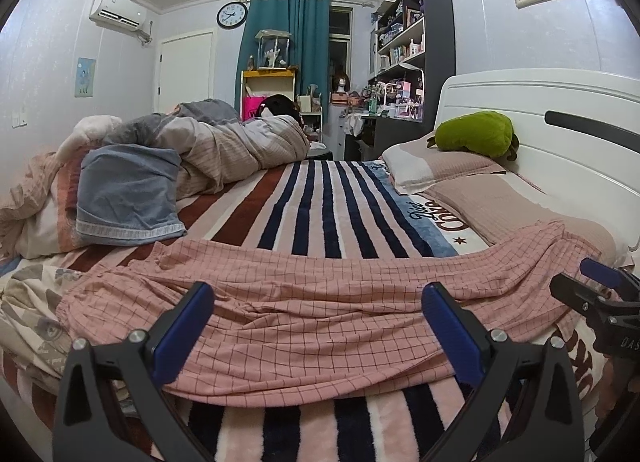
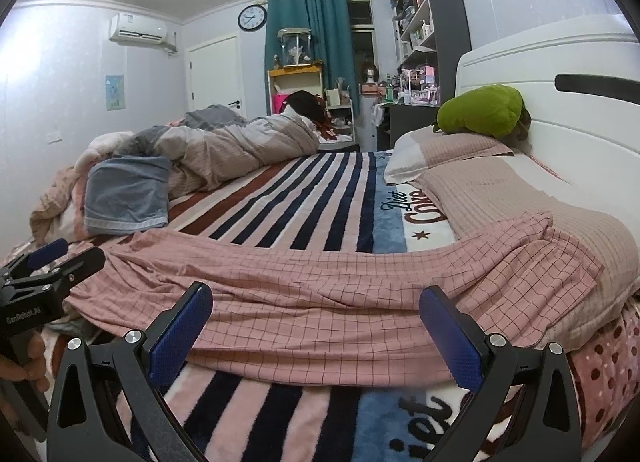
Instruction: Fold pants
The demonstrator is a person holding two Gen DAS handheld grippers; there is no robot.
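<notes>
Pink checked pants (image 1: 320,302) lie spread sideways across the near part of the striped bed; they also show in the right wrist view (image 2: 320,294). One end drapes up onto the beige pillow at the right. My left gripper (image 1: 320,326) is open and empty, its blue pads over the near hem of the pants. My right gripper (image 2: 316,326) is open and empty, likewise just above the near edge of the pants. The right gripper shows at the right edge of the left wrist view (image 1: 600,294); the left gripper shows at the left edge of the right wrist view (image 2: 52,262).
A folded blue denim piece (image 1: 128,194) lies at the back left beside a rumpled duvet (image 1: 224,142). Pillows (image 1: 440,166) and a green plush toy (image 1: 476,132) sit by the white headboard (image 1: 560,110). Shelves and a cluttered desk stand beyond the bed.
</notes>
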